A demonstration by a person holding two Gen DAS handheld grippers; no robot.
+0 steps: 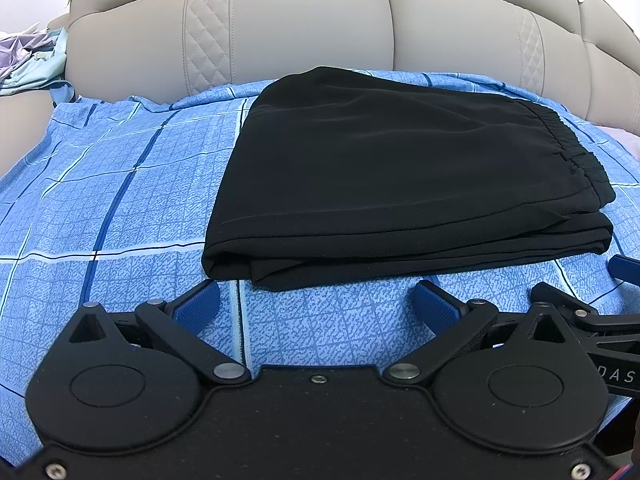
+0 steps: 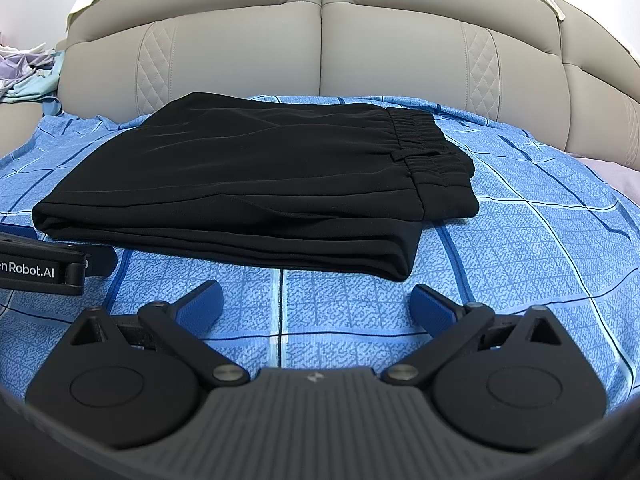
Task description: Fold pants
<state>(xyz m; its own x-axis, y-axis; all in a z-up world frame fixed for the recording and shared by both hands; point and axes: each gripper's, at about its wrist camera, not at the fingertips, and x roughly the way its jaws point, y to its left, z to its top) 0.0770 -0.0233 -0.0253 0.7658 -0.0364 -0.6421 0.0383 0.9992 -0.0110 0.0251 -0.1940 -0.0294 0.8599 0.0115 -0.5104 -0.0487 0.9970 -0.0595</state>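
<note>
Folded black fabric pants lie at twelve o'clock on the blue checked sheet, apparently finished, since left gripper and right gripper hover with jaws spread, holding nothing.

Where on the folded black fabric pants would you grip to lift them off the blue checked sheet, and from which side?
Grip the folded black fabric pants at the stacked near edge, coming in low from the front. The layers end there in a thick lip facing both open grippers, left gripper and right gripper, so one finger may slide beneath.
</note>
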